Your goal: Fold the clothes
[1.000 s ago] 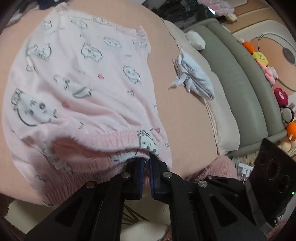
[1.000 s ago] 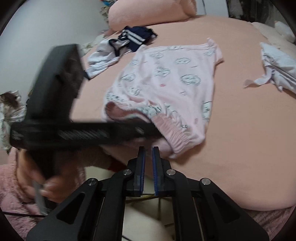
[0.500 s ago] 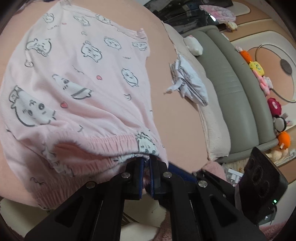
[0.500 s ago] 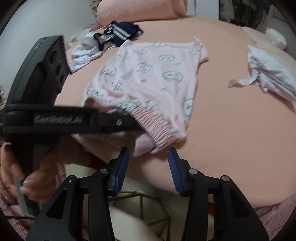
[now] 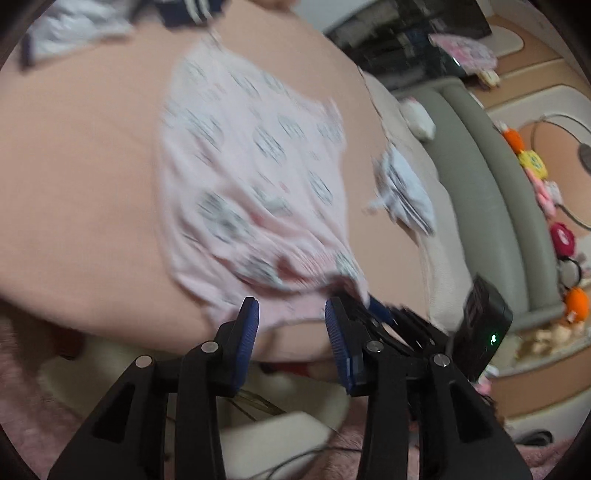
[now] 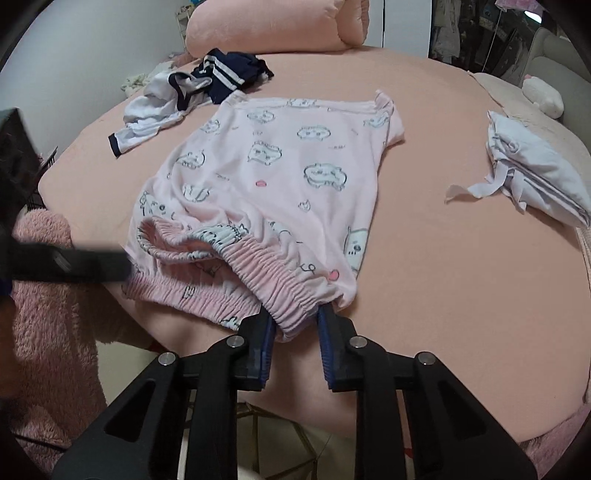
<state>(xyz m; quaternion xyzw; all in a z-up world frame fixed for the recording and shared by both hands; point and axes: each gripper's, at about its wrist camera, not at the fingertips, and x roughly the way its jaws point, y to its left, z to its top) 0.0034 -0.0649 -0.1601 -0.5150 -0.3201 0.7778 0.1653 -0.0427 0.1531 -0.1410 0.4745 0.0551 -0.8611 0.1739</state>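
Pink shorts (image 6: 288, 166) printed with cartoon animals lie flat on the pink bed (image 6: 443, 277), elastic waistband nearest me. My right gripper (image 6: 295, 326) has the waistband's right end bunched between its blue pads, and its jaws are closing on it. In the blurred left wrist view the shorts (image 5: 251, 166) lie just beyond my left gripper (image 5: 291, 319). Its jaws are opening and nothing is pinched between them. The right gripper (image 5: 376, 306) shows there at the waistband's right corner. The left gripper (image 6: 66, 260) appears as a blurred black bar beside the waistband's left end.
Navy and white clothes (image 6: 221, 77) lie crumpled at the bed's far left, by a pink pillow (image 6: 273, 26). A folded white garment (image 6: 535, 181) rests at the right. A grey padded bed frame (image 5: 491, 184) and plush toys (image 5: 532, 162) are beyond. A fuzzy pink sleeve (image 6: 44, 295) is at left.
The left gripper has let go of the waistband, opened and drawn back and to the left. The right gripper opened, moved onto the waistband's right end and closed around it.
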